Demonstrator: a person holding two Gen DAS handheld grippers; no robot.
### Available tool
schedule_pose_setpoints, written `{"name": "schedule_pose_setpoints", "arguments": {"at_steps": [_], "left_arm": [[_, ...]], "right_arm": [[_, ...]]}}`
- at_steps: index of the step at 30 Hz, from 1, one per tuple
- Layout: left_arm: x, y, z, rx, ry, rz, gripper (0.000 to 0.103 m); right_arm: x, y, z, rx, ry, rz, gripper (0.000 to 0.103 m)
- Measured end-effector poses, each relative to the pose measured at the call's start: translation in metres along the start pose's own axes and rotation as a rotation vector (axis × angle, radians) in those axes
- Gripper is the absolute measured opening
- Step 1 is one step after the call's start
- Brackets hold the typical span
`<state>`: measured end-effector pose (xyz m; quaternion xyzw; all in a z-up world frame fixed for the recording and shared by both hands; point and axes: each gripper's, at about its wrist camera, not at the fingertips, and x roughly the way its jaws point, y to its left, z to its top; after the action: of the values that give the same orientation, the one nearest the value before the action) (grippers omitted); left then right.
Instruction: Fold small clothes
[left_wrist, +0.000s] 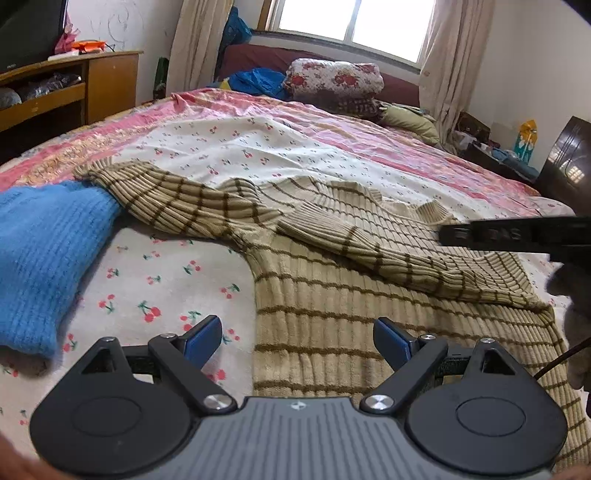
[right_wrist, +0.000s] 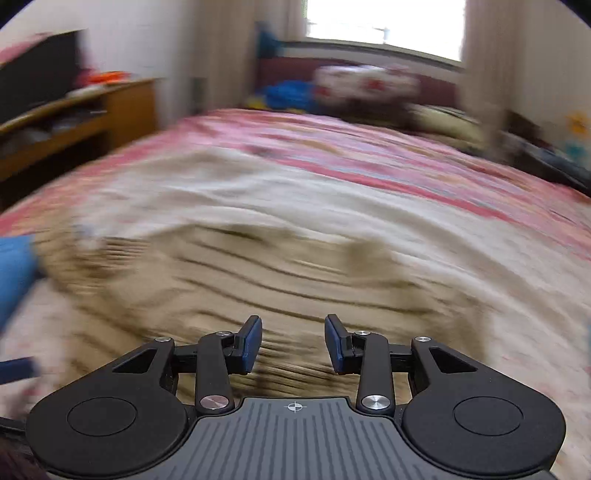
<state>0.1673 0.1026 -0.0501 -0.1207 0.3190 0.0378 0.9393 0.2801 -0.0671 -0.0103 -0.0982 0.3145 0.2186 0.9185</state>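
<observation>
A beige knitted sweater with thin brown stripes (left_wrist: 332, 306) lies spread on the bed, one sleeve (left_wrist: 369, 243) folded across its chest. My left gripper (left_wrist: 297, 341) hovers low over the sweater's left edge, open, with nothing between its blue pads. The black frame of my right tool (left_wrist: 517, 234) reaches in from the right above the sweater's shoulder. The right wrist view is blurred by motion. In it, my right gripper (right_wrist: 293, 341) stands open over the striped sweater (right_wrist: 280, 273), its fingers empty.
A blue knitted garment (left_wrist: 44, 258) lies left of the sweater, touching its other sleeve. The bed carries a cherry-print sheet (left_wrist: 155, 291) and a pink quilt (left_wrist: 332, 118). Folded bedding (left_wrist: 332, 79) sits at the head. A wooden shelf (left_wrist: 74, 88) stands to the left.
</observation>
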Motion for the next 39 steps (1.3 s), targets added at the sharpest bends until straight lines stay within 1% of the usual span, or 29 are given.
{"name": "schedule_pose_setpoints", "arguments": {"at_steps": [3, 5, 8, 10, 11, 12, 13, 15, 17, 19, 20, 21, 22, 24, 26, 28, 29, 31, 34, 35, 37, 38, 39], "left_arm": [[-0.004, 0.004, 0.003, 0.01, -0.031, 0.029, 0.094], [-0.007, 0.008, 0.005, 0.007, -0.049, 0.046, 0.094], [-0.006, 0.014, 0.008, -0.013, -0.048, 0.048, 0.094], [-0.005, 0.016, 0.008, -0.017, -0.043, 0.049, 0.094], [-0.005, 0.016, 0.008, -0.016, -0.042, 0.049, 0.094], [-0.004, 0.016, 0.008, -0.014, -0.042, 0.049, 0.094], [-0.004, 0.016, 0.008, -0.013, -0.042, 0.048, 0.094], [-0.005, 0.016, 0.008, -0.015, -0.044, 0.044, 0.094], [-0.005, 0.015, 0.007, -0.015, -0.044, 0.042, 0.094], [-0.005, 0.015, 0.007, -0.014, -0.041, 0.041, 0.094], [-0.004, 0.015, 0.007, -0.014, -0.039, 0.042, 0.094], [-0.004, 0.015, 0.007, -0.013, -0.036, 0.043, 0.094], [-0.003, 0.014, 0.007, -0.012, -0.035, 0.044, 0.094], [-0.003, 0.014, 0.006, -0.01, -0.036, 0.045, 0.094], [-0.004, 0.014, 0.006, -0.009, -0.037, 0.042, 0.094], [-0.004, 0.013, 0.006, -0.008, -0.036, 0.04, 0.094], [-0.004, 0.013, 0.006, -0.009, -0.037, 0.038, 0.094], [-0.004, 0.013, 0.006, -0.012, -0.04, 0.036, 0.094], [-0.006, 0.013, 0.005, -0.013, -0.048, 0.033, 0.094], [-0.006, 0.013, 0.005, -0.014, -0.048, 0.031, 0.094], [-0.004, 0.012, 0.004, -0.008, -0.044, 0.031, 0.094], [-0.003, 0.011, 0.004, -0.003, -0.04, 0.032, 0.094], [-0.002, 0.009, 0.003, 0.005, -0.036, 0.032, 0.094]], "right_arm": [[0.008, 0.029, 0.005, -0.085, 0.012, 0.109, 0.035], [0.015, 0.048, 0.004, -0.15, 0.029, 0.156, 0.037], [0.033, 0.062, 0.004, -0.216, 0.059, 0.143, 0.037], [0.045, 0.065, 0.005, -0.217, 0.076, 0.146, 0.036], [0.05, 0.068, 0.005, -0.222, 0.086, 0.139, 0.033], [0.053, 0.071, 0.006, -0.229, 0.092, 0.118, 0.016], [0.054, 0.074, 0.006, -0.234, 0.095, 0.093, 0.01], [0.051, 0.071, 0.009, -0.205, 0.066, 0.078, 0.005], [0.045, 0.066, 0.015, -0.153, 0.02, 0.066, 0.005], [0.037, 0.063, 0.018, -0.125, -0.027, 0.106, 0.005], [0.037, 0.064, 0.017, -0.136, -0.021, 0.125, 0.005], [0.04, 0.067, 0.016, -0.154, 0.004, 0.137, 0.008], [0.045, 0.07, 0.014, -0.168, 0.034, 0.139, 0.009], [0.048, 0.068, 0.007, -0.176, 0.057, 0.132, 0.011], [0.041, 0.06, 0.005, -0.133, 0.045, 0.134, 0.015], [0.03, 0.042, 0.005, -0.064, 0.022, 0.143, 0.017], [0.023, 0.032, 0.004, -0.033, 0.011, 0.134, 0.018], [0.013, 0.01, -0.001, 0.013, -0.011, 0.075, 0.018], [0.014, -0.029, -0.01, 0.08, 0.008, -0.095, 0.017], [0.017, -0.046, -0.016, 0.103, 0.02, -0.17, 0.017], [0.027, -0.073, -0.027, 0.156, 0.071, -0.298, 0.018], [0.032, -0.087, -0.034, 0.187, 0.106, -0.331, 0.02], [0.031, -0.098, -0.04, 0.208, 0.091, -0.304, 0.019]]}}
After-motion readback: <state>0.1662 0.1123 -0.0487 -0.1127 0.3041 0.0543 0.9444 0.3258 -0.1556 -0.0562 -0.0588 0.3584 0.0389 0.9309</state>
